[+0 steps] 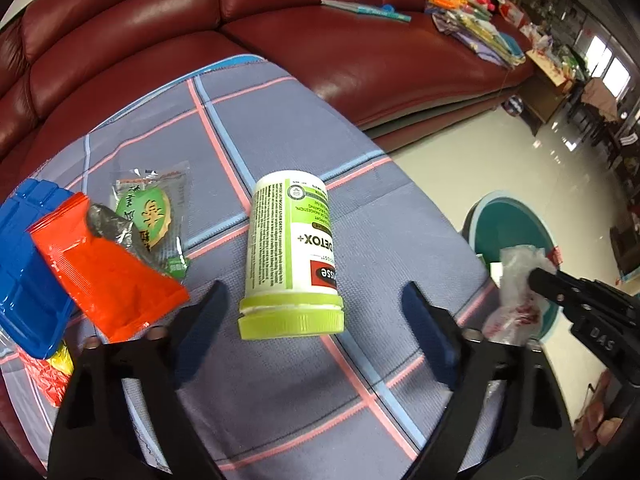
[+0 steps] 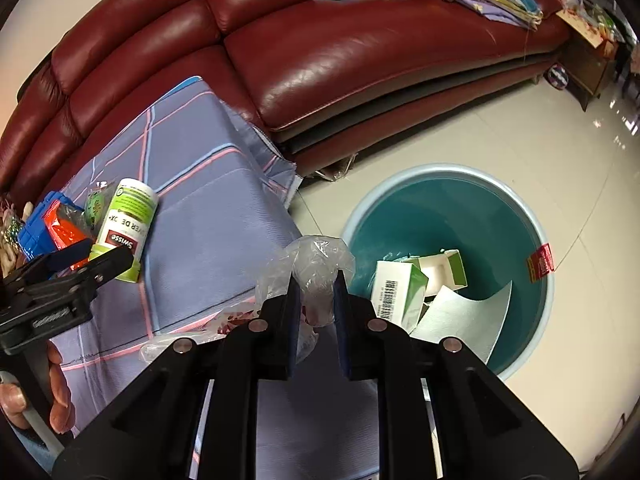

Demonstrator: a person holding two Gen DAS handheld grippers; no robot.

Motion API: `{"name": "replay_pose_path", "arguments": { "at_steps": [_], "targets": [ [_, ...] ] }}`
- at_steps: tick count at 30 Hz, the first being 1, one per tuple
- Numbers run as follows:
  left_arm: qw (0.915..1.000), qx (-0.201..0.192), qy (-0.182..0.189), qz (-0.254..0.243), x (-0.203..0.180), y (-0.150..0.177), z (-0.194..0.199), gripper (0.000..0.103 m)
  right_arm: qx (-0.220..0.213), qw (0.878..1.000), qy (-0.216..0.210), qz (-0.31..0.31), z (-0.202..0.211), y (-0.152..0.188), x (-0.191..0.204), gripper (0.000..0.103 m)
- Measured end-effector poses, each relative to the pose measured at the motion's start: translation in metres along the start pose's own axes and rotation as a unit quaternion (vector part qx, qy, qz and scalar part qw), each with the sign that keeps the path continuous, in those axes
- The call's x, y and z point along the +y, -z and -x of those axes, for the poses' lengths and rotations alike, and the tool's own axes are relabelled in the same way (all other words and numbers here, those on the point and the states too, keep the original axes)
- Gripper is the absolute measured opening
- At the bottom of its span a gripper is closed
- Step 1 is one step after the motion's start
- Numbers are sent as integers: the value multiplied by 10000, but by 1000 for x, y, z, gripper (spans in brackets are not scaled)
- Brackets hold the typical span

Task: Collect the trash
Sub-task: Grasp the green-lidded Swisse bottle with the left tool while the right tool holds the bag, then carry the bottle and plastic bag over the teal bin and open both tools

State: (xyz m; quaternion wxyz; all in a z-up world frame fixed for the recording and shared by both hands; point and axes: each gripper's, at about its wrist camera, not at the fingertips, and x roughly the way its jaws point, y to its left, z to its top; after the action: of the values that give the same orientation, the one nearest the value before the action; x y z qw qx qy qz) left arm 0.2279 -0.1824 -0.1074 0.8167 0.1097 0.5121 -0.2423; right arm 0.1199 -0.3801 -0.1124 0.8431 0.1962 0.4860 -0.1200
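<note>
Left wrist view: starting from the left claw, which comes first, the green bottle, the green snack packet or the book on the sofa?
1. Green bottle: lying between the left claw's open fingers.
2. Green snack packet: further up the cloth, to the left.
3. Book: far back on the sofa seat.

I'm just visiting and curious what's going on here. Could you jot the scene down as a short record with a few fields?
Setting: checked blue-grey cloth in front of a red leather sofa
Left hand-held gripper: open, either side of a lying green supplement bottle
Right hand-held gripper: shut on a crumpled clear plastic bag
Bin: teal bucket on the floor, holding small cartons
Still on cloth: orange packet, green snack wrapper, blue tray
</note>
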Motion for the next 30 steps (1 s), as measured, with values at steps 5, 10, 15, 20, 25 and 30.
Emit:
{"name": "replay_pose_path", "arguments": {
  "at_steps": [5,10,15,20,25,30],
  "targets": [
    [9997,51,-227,-122,-3,-1,-8,56,10,10000,-38,-62,-3,1,-11,15],
    [9989,-4,-400,-250,-8,3,-7,56,-4,9999,-87,-143,-2,1,-20,15],
    [9989,0,-351,-302,-14,10,0,56,-45,9997,-110,-228,2,4,-31,15],
    [9995,-2,-225,-214,-14,21,11,56,-105,9993,-120,-336,8,6,-42,15],
    [9994,-71,-167,-308,-26,26,25,56,-167,9988,-149,-427,15,8,-51,15],
    [9976,-270,-139,-615,-55,25,40,55,-294,9977,-106,-603,28,11,-70,15]
  ]
}}
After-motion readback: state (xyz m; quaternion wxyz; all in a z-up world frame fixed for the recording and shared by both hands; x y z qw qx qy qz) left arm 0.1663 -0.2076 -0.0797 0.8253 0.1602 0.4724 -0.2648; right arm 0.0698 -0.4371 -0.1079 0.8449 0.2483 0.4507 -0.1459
